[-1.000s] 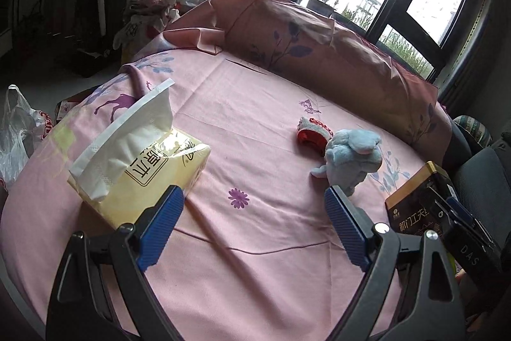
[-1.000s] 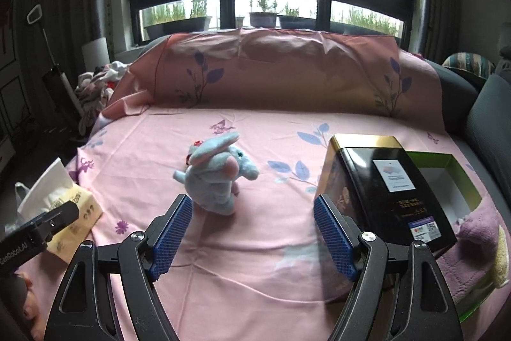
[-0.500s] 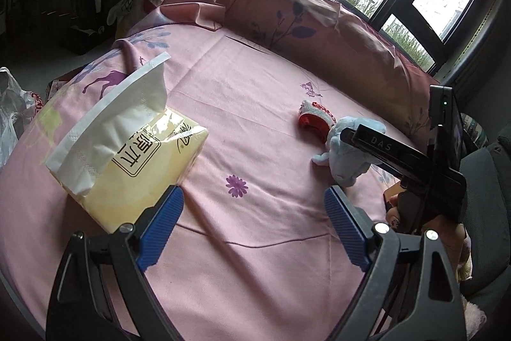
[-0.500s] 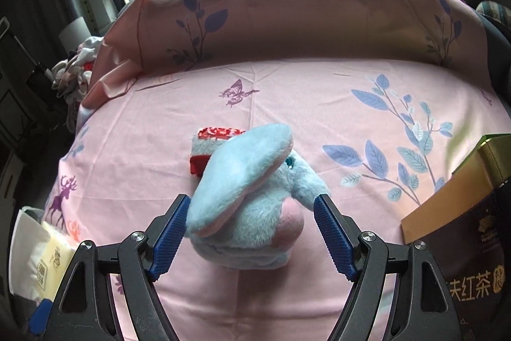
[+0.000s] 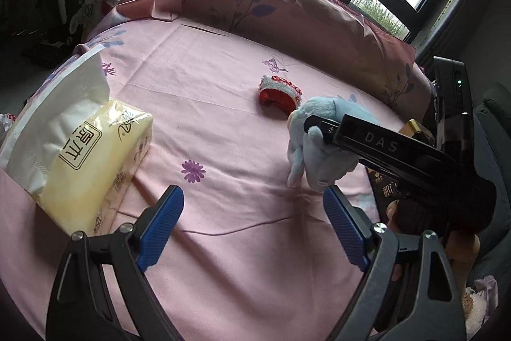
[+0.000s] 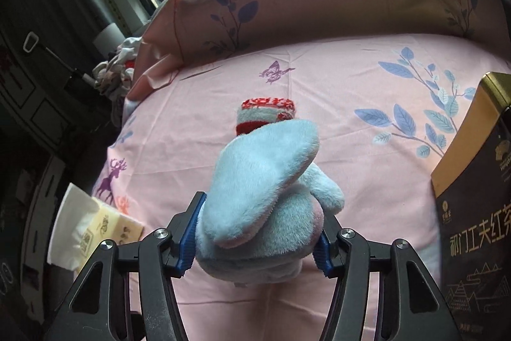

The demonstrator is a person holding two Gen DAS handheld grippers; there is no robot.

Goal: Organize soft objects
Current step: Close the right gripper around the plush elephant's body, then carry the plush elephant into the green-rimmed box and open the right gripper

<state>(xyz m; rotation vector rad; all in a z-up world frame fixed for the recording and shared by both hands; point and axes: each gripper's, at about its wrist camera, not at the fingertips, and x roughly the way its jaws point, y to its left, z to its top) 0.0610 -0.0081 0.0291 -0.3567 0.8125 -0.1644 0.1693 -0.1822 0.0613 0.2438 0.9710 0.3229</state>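
Currently the blue plush elephant [image 6: 265, 200], upright on the pink bedsheet [image 6: 367, 91], is being squeezed between the closing jaws of the right gripper [image 6: 255, 242]; a firm mid-body hold should be secured before lifting. Nothing is held by the wide-open left gripper [image 5: 252, 229].

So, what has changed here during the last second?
The right gripper came down around the blue plush toy and its jaws are closing, both pads now against it. The left gripper stays open over bare sheet. The tissue pack and red sock have not moved.
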